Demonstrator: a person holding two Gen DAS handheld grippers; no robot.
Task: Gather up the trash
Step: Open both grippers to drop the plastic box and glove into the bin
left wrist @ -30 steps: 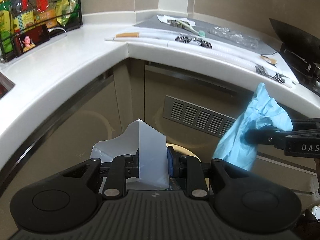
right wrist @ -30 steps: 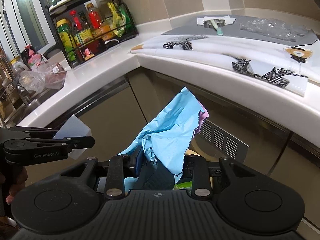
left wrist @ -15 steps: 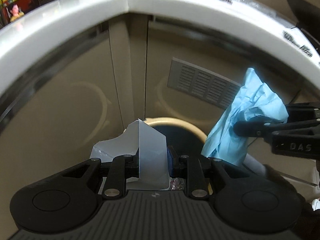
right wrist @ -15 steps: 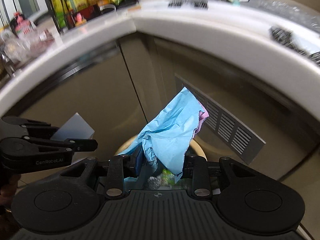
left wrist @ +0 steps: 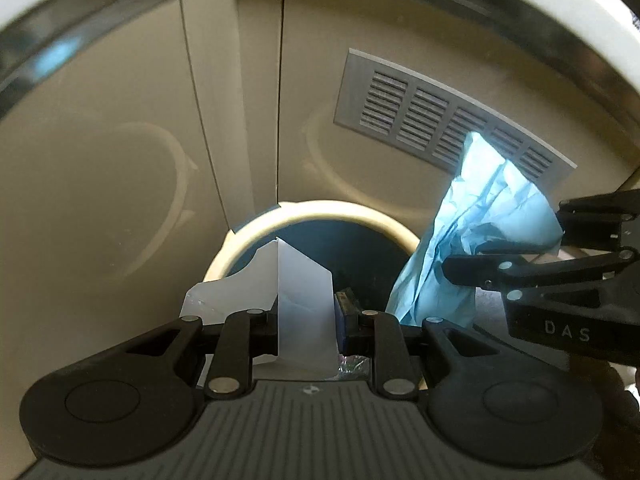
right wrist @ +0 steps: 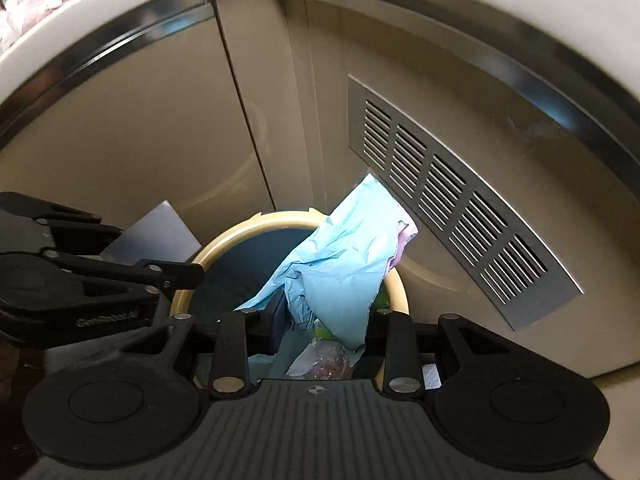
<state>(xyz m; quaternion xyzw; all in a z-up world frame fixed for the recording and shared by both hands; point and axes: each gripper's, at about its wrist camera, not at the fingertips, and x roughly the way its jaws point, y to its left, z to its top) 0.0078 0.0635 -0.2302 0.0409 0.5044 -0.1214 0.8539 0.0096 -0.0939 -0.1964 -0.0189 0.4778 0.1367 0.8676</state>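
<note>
L gripper [left wrist: 306,320]: closed on white folded paper [left wrist: 304,300]; held over the bin's near-left rim. Also seen from R cam at left [right wrist: 176,276].
White paper: stands upright between the fingers, long axis approx vertical, pointed top corner aims up & away from cam; vertical fold down the middle, a second flap spreads out to the left. In R view it shows as a grey-white sheet [right wrist: 156,236] sticking up behind L gripper's fingers.
R gripper [right wrist: 320,320]: clamped on crumpled blue paper [right wrist: 340,260]; sits above bin opening, near side. From L cam it enters at right edge [left wrist: 480,256], "DAS" on its body.
Blue paper: long axis runs diagonal, low-left at the fingers to upper-right; tip points up toward the vent. Pink-lilac layer [right wrist: 404,240] peeks out on its right edge. In L view the wad [left wrist: 480,232] hangs beside the bin's right rim, lower end drooping down.
Trash bin [right wrist: 248,228]: round, cream rim, dark liner inside; stands on floor in the cabinet corner. Rim also in L view [left wrist: 320,208]. Mixed rubbish inside [right wrist: 324,360], incl. clear plastic & sth green; details unclear.
Vent grille [right wrist: 452,200]: grey, slotted, on cabinet door right of bin.
Cabinet doors [left wrist: 100,200]: beige, glossy.
Counter edge [right wrist: 100,12]: white, arcs across top.
</note>
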